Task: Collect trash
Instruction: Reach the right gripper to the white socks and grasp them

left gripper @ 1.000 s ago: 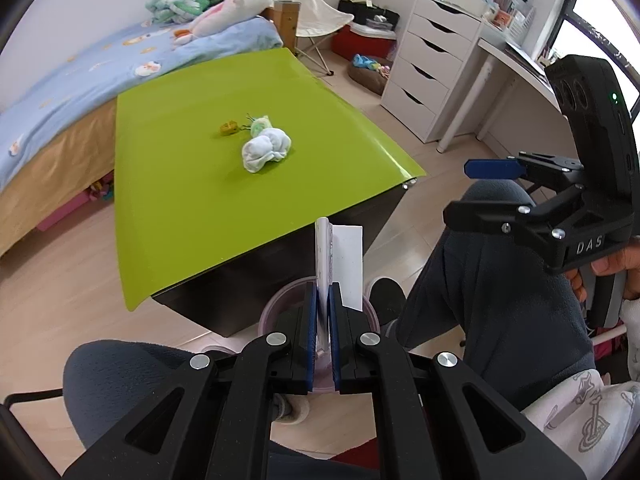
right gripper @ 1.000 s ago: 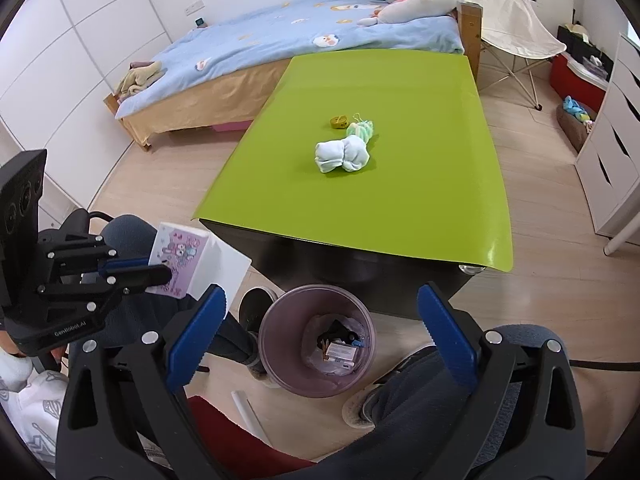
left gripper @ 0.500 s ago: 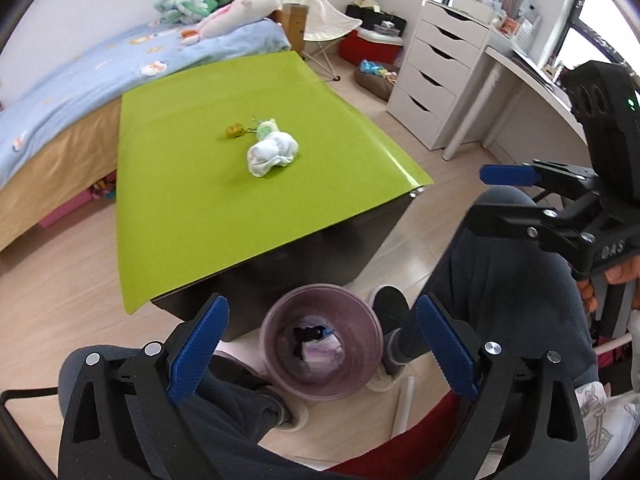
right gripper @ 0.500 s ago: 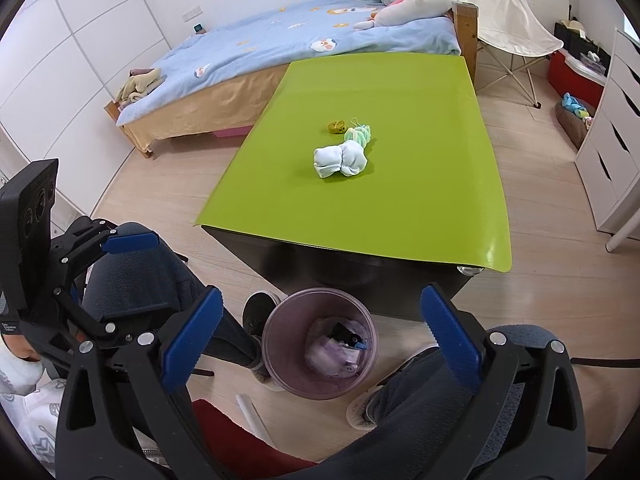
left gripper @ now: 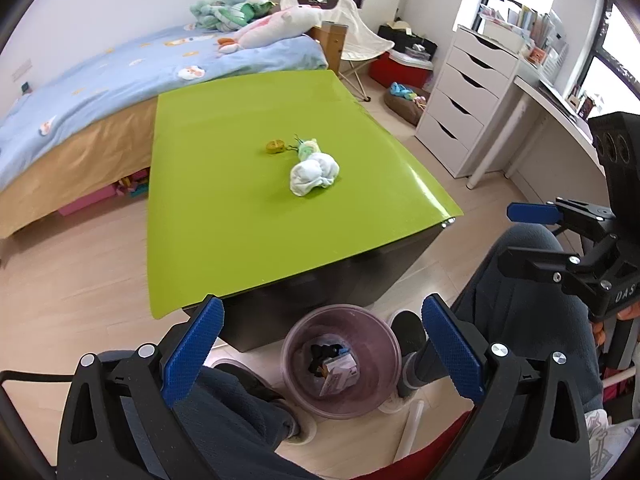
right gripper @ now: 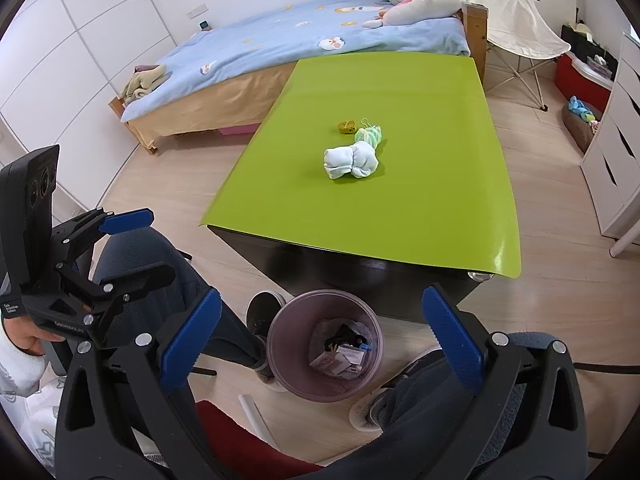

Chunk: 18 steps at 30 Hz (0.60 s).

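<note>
A purple trash bin (left gripper: 296, 354) (right gripper: 286, 330) stands on the floor at the near end of the green table (left gripper: 240, 208) (right gripper: 360, 224). A pink patterned card (left gripper: 338, 368) (right gripper: 338, 360) lies inside it with other scraps. My left gripper (left gripper: 320, 302) (right gripper: 148, 244) hovers over the bin, its jaws opening wide with nothing between them. My right gripper (right gripper: 322, 294) (left gripper: 520, 236) is open and empty, also above the bin. On the table lie a white cloth bundle (left gripper: 314, 172) (right gripper: 350, 160), a small green striped bundle (left gripper: 307, 148) (right gripper: 370, 134) and a small yellow item (left gripper: 275, 146) (right gripper: 346, 126).
The person's legs and shoes (left gripper: 408, 332) (right gripper: 262, 308) flank the bin. A bed (left gripper: 120, 80) runs along the table's left and far side. White drawers (left gripper: 460, 100) and a desk stand to the right, a folding chair (right gripper: 516, 20) behind the table.
The left gripper's jaws went from shut on the patterned card to wide open. The card now lies in the bin. The right gripper kept still.
</note>
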Tool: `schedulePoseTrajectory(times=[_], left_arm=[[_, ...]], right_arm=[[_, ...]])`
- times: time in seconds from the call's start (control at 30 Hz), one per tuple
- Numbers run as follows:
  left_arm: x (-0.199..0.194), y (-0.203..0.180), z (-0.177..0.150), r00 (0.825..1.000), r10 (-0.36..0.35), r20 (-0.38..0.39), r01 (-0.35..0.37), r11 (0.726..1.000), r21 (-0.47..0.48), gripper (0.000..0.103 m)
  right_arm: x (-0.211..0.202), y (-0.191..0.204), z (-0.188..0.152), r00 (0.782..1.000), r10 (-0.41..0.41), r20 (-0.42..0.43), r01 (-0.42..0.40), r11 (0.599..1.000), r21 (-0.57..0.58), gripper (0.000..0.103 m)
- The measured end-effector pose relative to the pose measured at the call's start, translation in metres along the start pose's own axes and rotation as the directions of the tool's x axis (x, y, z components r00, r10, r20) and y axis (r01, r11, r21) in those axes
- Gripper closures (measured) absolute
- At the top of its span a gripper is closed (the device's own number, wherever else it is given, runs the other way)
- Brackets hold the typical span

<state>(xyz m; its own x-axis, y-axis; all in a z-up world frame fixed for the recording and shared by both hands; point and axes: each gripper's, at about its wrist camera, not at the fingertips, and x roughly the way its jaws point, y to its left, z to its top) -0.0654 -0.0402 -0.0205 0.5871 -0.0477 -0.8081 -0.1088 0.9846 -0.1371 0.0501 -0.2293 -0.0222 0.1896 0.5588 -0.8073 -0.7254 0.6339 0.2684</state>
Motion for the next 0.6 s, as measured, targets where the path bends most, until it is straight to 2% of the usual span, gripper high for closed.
schedulePoseTrajectory(times=[0.27,0.6], left_arm=[[0.005,0.015,0.012,1.000,0.028,0.008,-0.028,0.999,-0.022,0.008],[0.009,0.036,0.031,0.999,0.040,0.027,-0.039,0.998,-0.052,0.008]], right_arm=[[0.010,0.002,0.016,1.000,0.009,-0.006,-0.009,1.000,-0.014,0.004],[0.044,0.000,0.065,0.999,0.020,-0.029,-0.021,0.999,-0.044,0.004]])
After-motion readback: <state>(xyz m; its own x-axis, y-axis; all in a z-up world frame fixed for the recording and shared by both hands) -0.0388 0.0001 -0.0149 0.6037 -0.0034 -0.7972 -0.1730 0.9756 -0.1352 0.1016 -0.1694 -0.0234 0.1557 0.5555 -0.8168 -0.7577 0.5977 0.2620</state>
